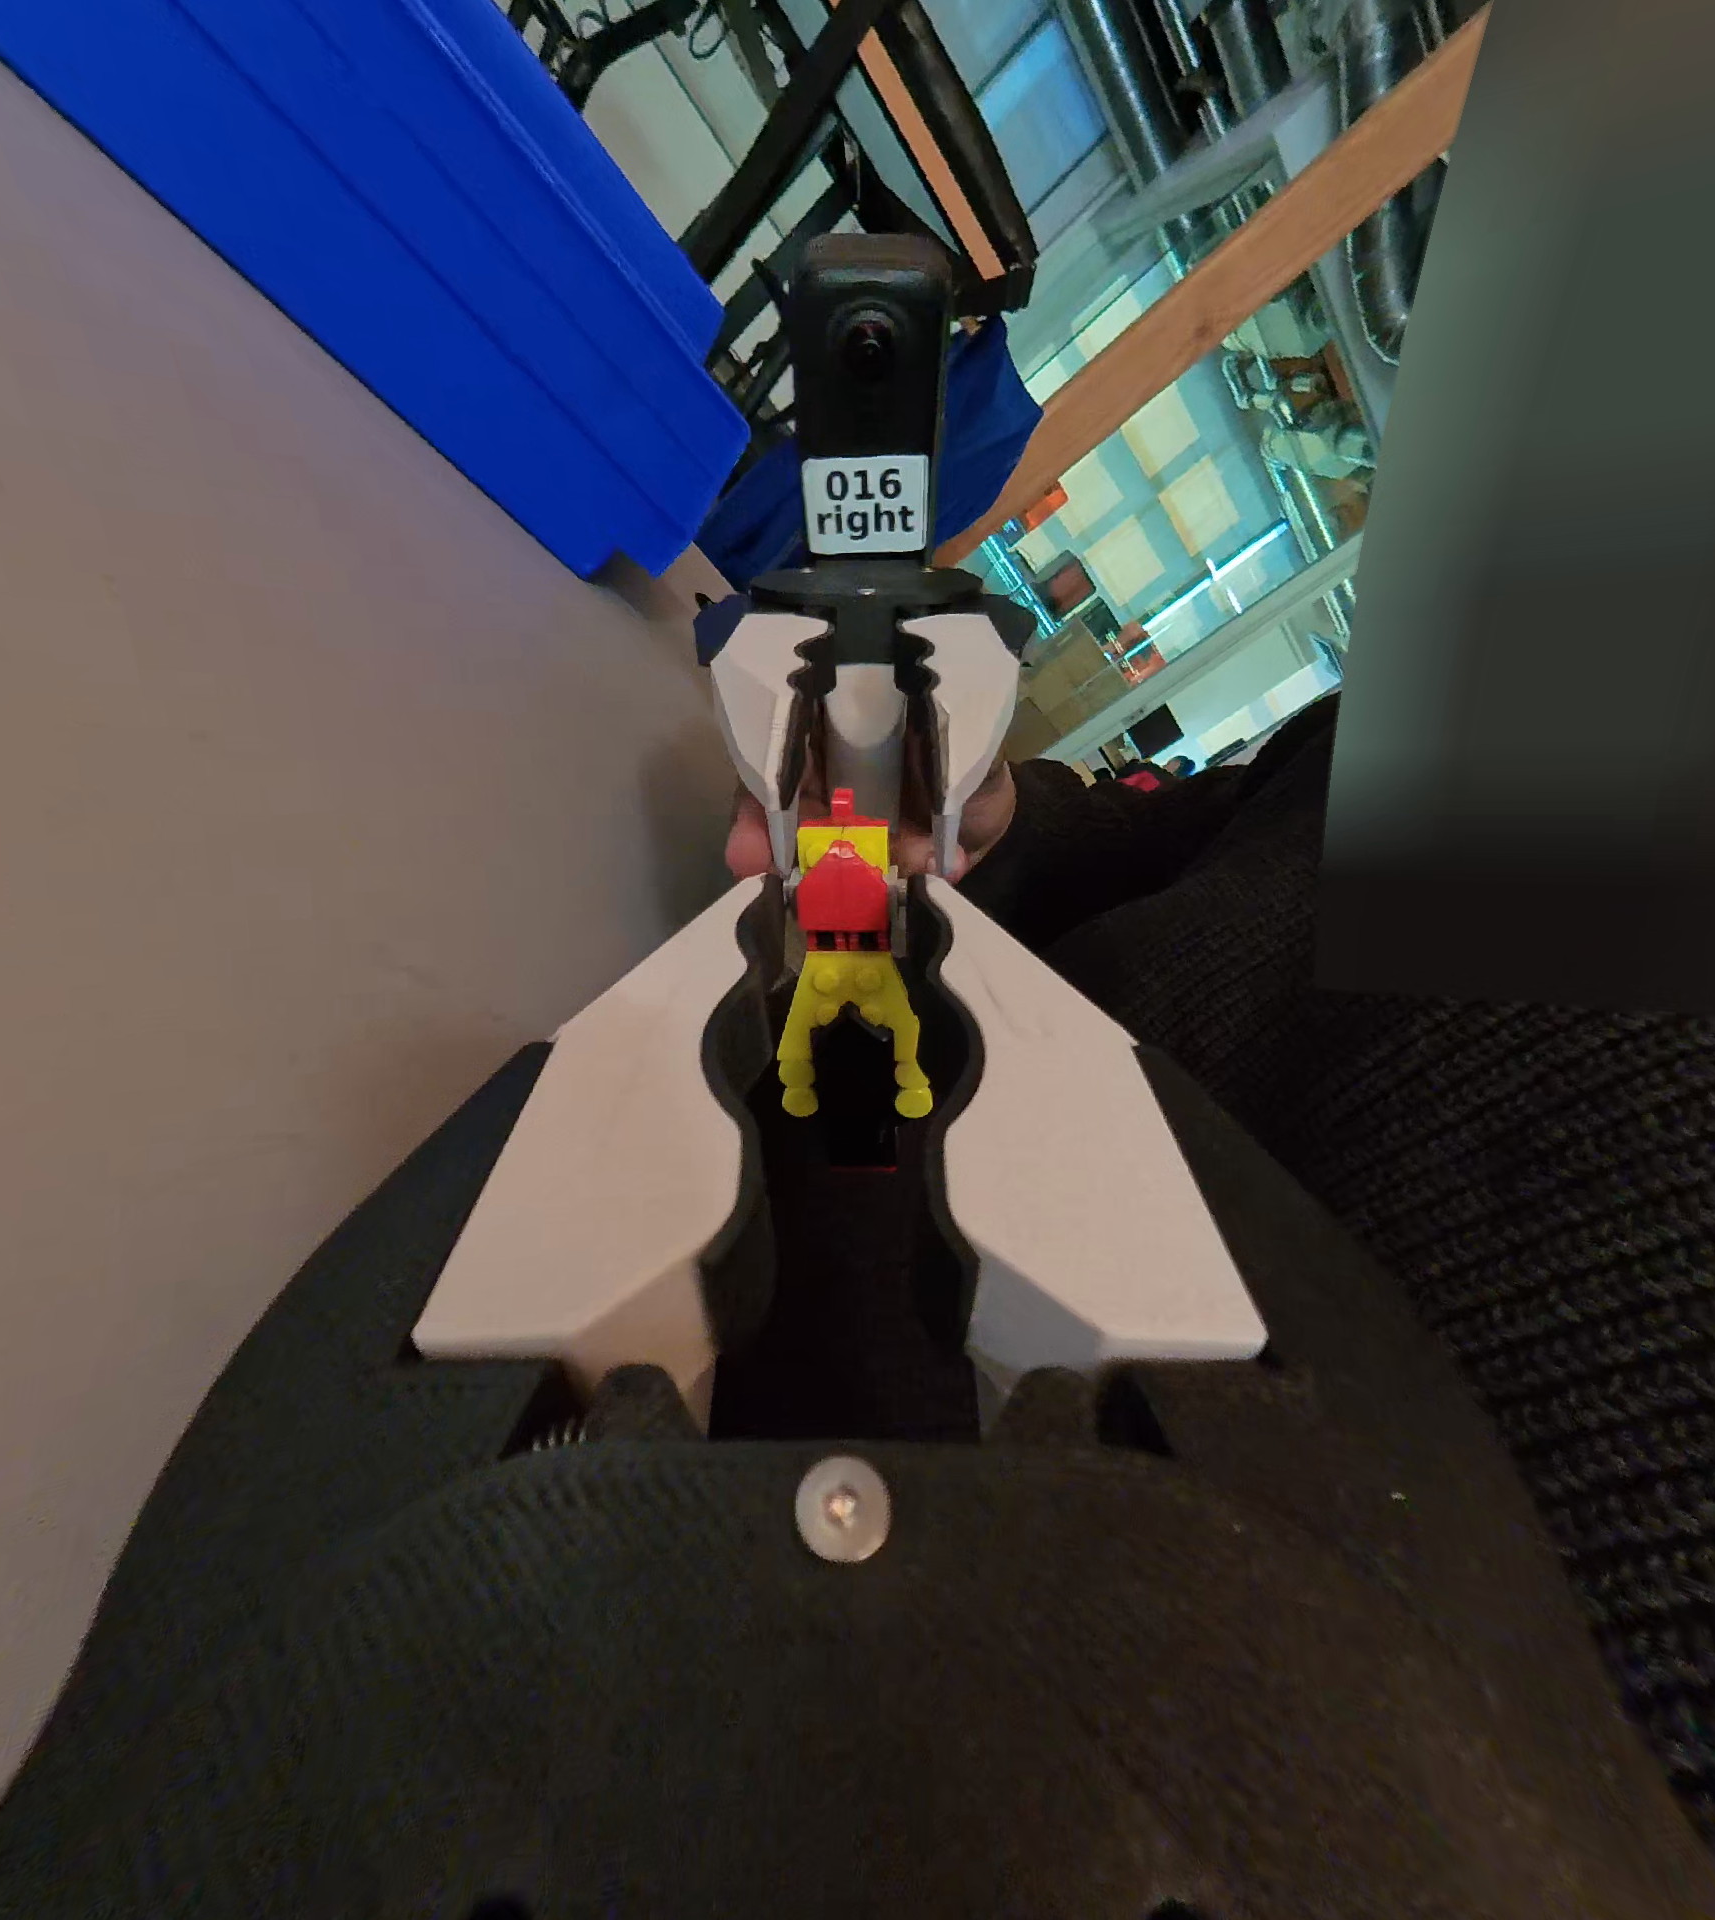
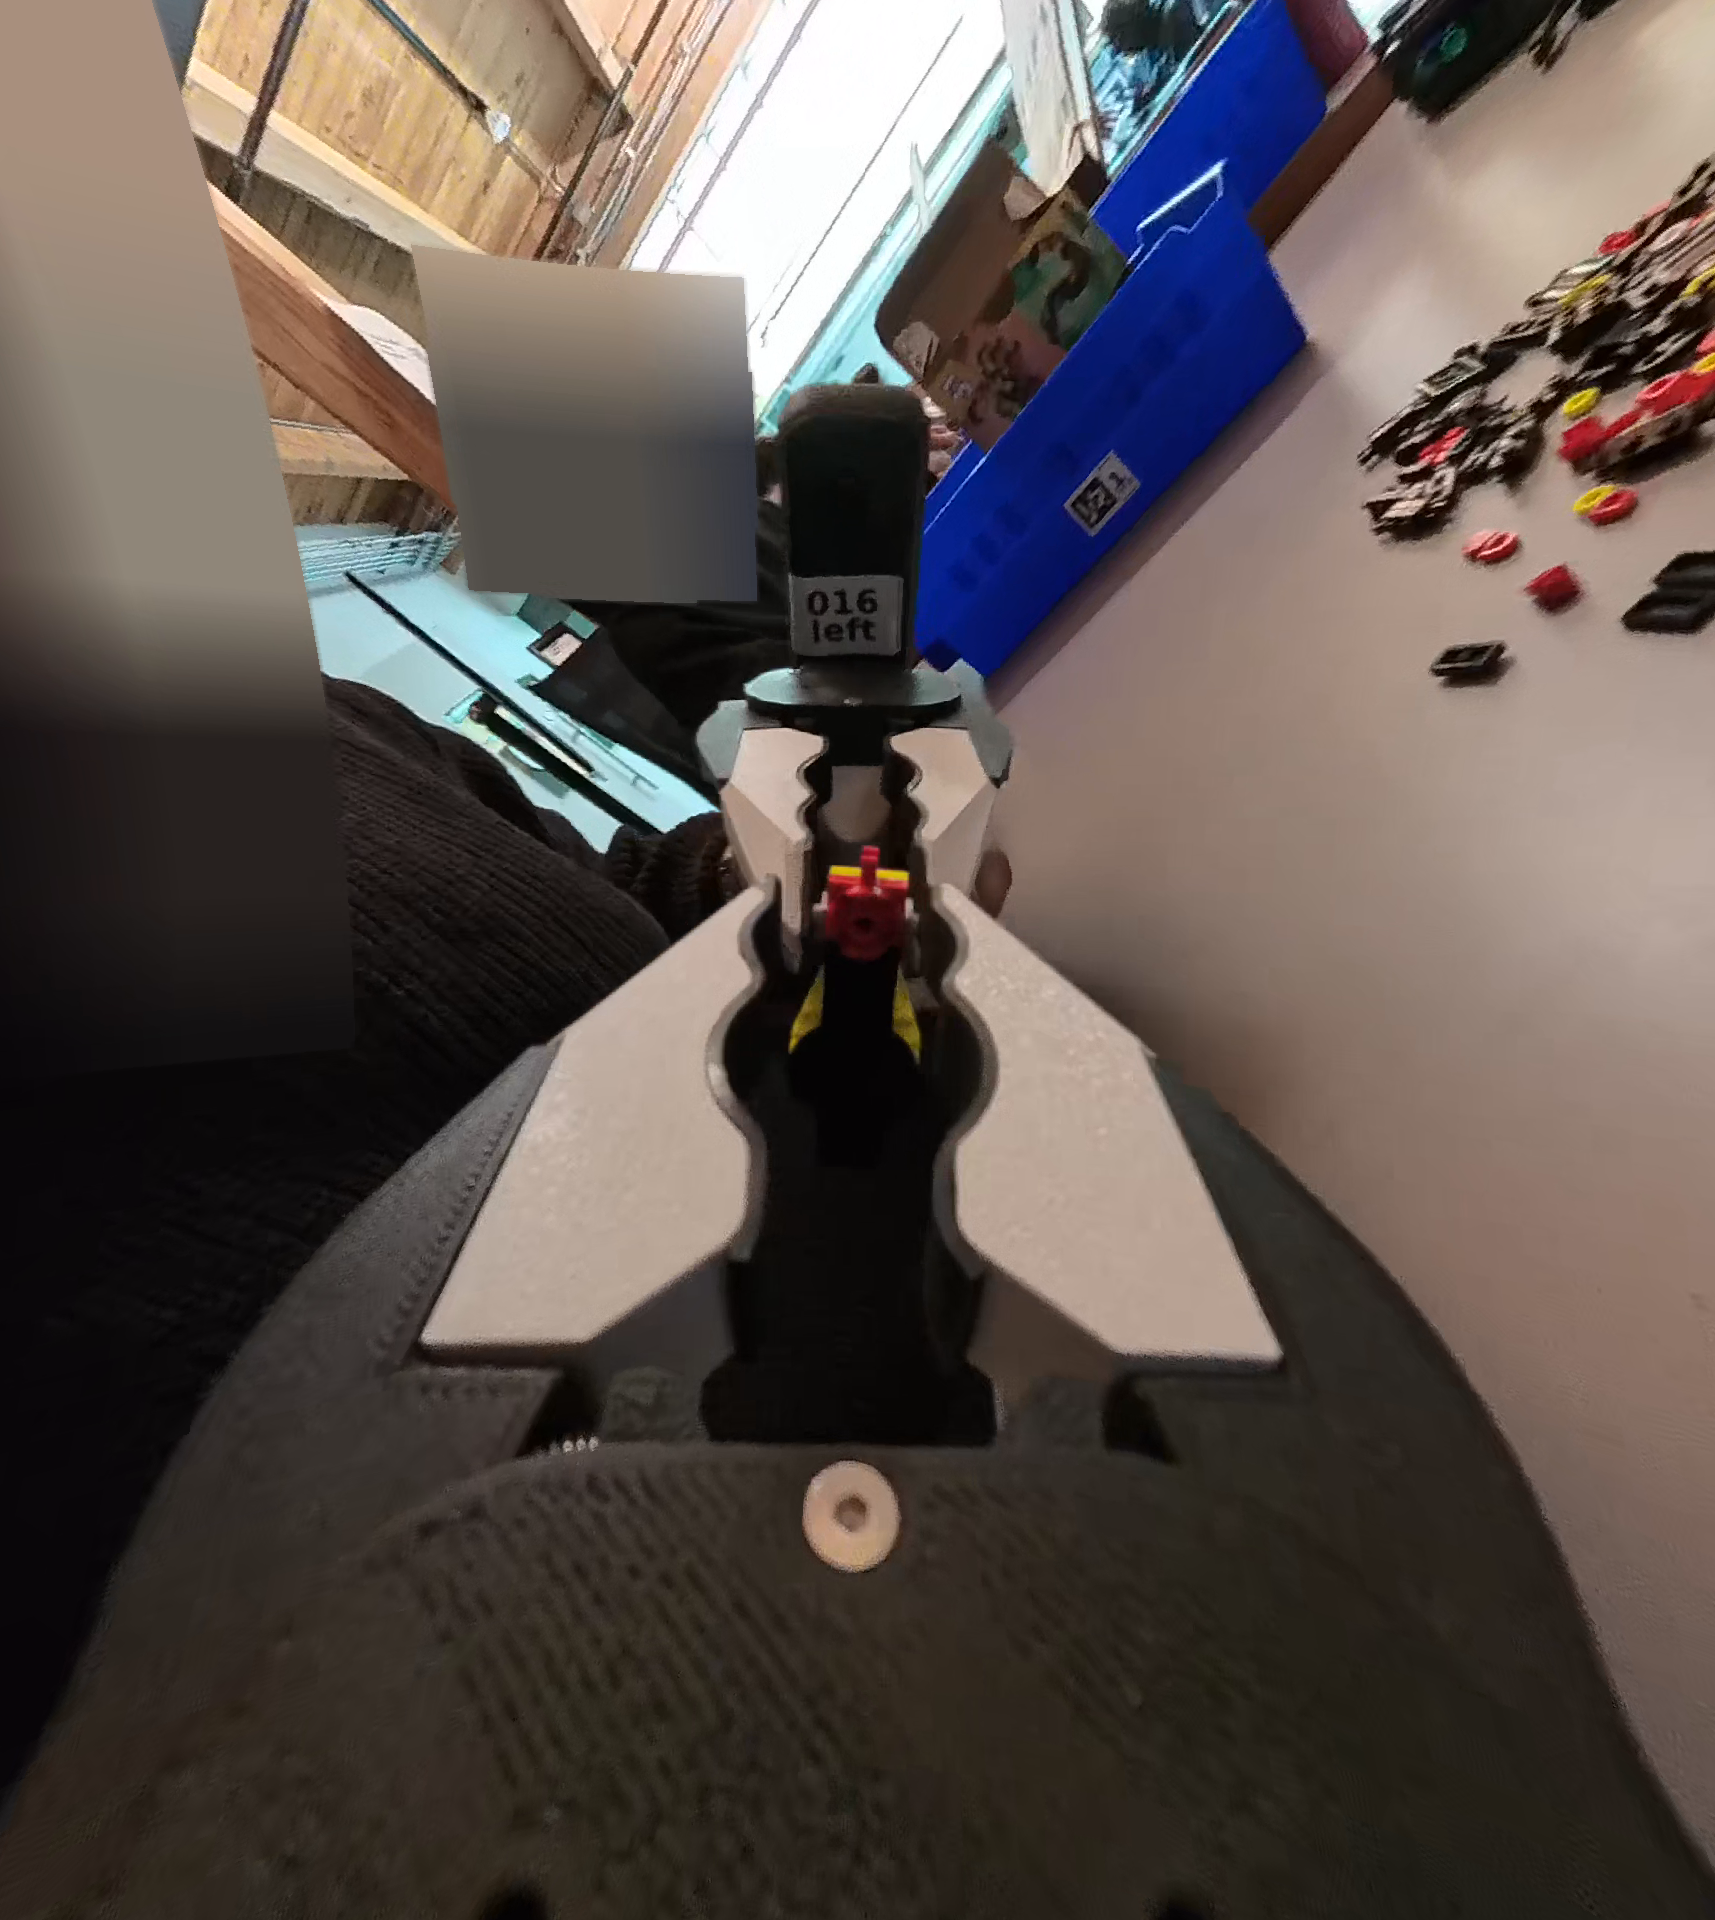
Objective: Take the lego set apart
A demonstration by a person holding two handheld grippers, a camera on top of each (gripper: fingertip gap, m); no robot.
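A small lego set of red, yellow and black pieces is held in the air between my two grippers, which face each other tip to tip. In the left wrist view my left gripper is shut on its red middle, and a yellow forked piece reaches back between the fingers. My right gripper grips the far yellow end. In the right wrist view my right gripper is shut on the set's black and yellow body. A red piece sits at the tips, where the left gripper meets it.
A pile of loose black, red and yellow lego pieces lies on the pale table at the right. A blue bin stands at the table's back, and it also shows in the left wrist view. Dark knit sleeves show near both grippers.
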